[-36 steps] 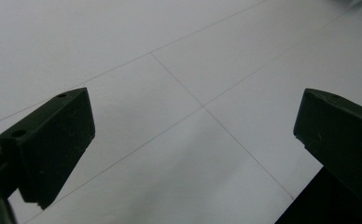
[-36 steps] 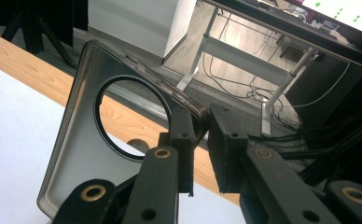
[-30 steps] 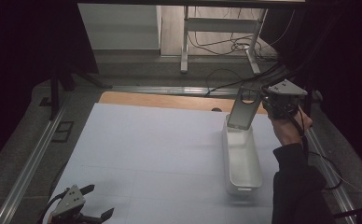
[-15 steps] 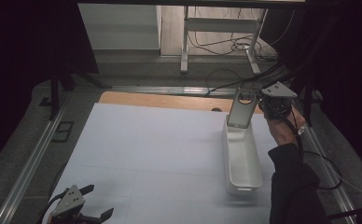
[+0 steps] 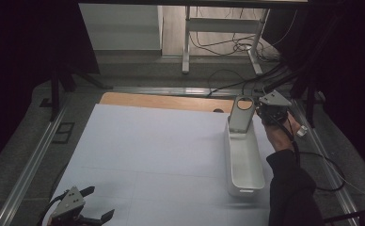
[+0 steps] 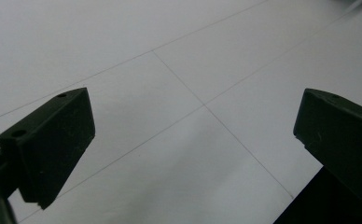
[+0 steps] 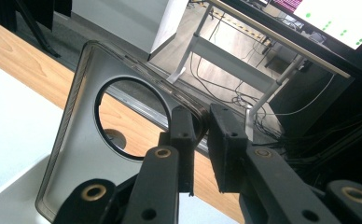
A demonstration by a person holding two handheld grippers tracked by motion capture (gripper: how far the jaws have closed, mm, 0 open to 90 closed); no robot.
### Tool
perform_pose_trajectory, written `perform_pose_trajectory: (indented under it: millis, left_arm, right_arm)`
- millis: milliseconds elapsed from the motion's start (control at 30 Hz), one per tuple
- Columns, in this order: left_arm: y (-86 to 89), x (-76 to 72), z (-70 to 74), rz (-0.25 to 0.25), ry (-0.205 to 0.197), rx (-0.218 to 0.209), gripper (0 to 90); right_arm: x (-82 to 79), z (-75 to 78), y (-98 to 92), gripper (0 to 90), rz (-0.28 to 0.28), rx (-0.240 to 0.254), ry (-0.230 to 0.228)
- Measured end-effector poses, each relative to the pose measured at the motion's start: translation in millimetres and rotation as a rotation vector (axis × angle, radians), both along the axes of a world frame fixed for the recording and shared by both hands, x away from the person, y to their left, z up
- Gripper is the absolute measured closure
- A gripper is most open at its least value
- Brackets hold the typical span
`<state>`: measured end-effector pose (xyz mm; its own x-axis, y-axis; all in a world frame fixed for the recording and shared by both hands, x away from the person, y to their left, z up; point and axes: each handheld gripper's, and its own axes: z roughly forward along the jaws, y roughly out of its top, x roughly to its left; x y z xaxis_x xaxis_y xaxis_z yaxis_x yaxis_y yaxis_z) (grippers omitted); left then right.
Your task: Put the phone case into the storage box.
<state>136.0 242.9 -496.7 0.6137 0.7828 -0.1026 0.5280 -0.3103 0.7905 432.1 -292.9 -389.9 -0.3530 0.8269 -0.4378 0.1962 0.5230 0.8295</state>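
Observation:
A long white bin (image 5: 244, 165) lies on the right side of the white table top (image 5: 162, 150). Over its far end stands a grey see-through lid (image 5: 240, 117) with a round hole, tilted steeply. My right gripper (image 5: 256, 113) is shut on the lid's right edge. The right gripper view has the two jaws (image 7: 200, 128) pinching the rim of the lid (image 7: 76, 154), with the bin (image 7: 11, 186) below it. My left gripper (image 5: 99, 203) stands open at the table's near left corner. Its jaws (image 6: 195, 116) are wide apart over bare white surface.
A strip of wooden table (image 5: 166, 101) shows beyond the white sheet. Metal rails (image 5: 35, 160) run along both sides. Past the far edge of the table are cables (image 5: 227, 44) and white desk legs (image 5: 186, 42) on the floor. A dark sleeve (image 5: 289, 193) comes in at the bottom right.
The right gripper and the lid have shifted slightly left and toward the near side, over the bin's far end. The left gripper has not moved.

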Motion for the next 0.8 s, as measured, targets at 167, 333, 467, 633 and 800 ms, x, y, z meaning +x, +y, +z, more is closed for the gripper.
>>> perform_pose_trajectory:
  millis: [167,333,467,633,800]
  left_arm:
    - [0.4,0.0,0.0,-0.001,0.001,-0.002,0.0]
    - [2.0,0.2,-0.1,0.004,0.005,-0.017,0.0]
    - [2.0,0.3,-0.2,0.005,0.006,-0.017,0.0]
    - [2.0,0.3,-0.1,0.002,0.006,-0.016,0.0]
    - [2.1,0.4,-0.1,0.003,0.007,-0.018,0.0]
  right_arm:
    - [1.3,-7.4,1.5,79.9,-0.005,0.000,-0.004]
    - [1.9,-16.2,2.4,79.9,-0.006,-0.008,-0.009]
    - [2.1,-21.0,2.4,79.9,-0.014,-0.008,-0.014]
    - [2.5,-27.9,3.1,79.9,-0.013,-0.016,-0.016]
    - [1.6,-33.2,3.2,79.8,-0.014,-0.015,-0.021]
